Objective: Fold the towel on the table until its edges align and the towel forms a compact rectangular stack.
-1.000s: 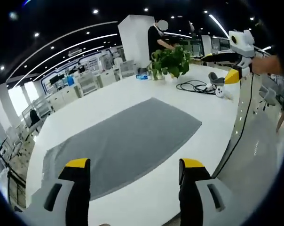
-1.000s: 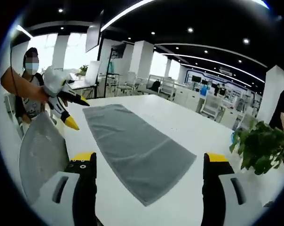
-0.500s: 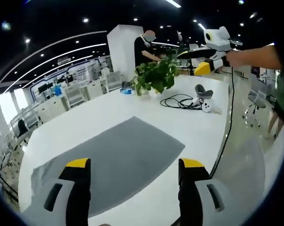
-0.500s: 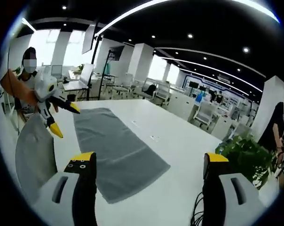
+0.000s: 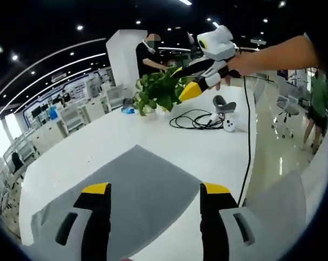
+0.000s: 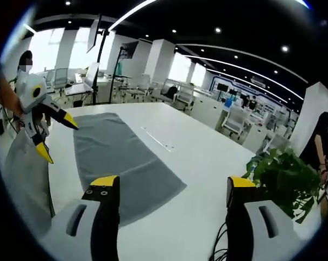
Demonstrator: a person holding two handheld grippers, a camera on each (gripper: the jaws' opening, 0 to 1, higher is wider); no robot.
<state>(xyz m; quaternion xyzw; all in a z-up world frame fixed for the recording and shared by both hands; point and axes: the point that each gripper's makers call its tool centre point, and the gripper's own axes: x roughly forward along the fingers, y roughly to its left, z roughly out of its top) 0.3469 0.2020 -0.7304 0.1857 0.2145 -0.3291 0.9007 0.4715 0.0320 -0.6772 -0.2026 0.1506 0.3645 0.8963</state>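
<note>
While lying flat on the white table (image 6: 207, 163), grey towel (image 5: 131, 196) is looking soft, light, limp; corners suit pinching. Left gripper (image 5: 156, 190) and right gripper (image 6: 172, 182) are gaping, empty.

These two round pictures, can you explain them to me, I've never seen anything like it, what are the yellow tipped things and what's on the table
Each picture comes from a fisheye camera riding on a hand-held gripper, a two-jaw tool; a person holds one in each hand. The yellow-tipped prongs rising from the bottom are that gripper's own jaws. In the left gripper view you look along the left gripper, and the right gripper comes in from the upper right, held in the person's hand. In the right gripper view you look along the right gripper, and the left one shows at the left edge. Both stand open and hold nothing.

On the white table a grey towel lies flat and unfolded. Farther along stand a potted plant, a coiled black cable and a small white device.
</note>
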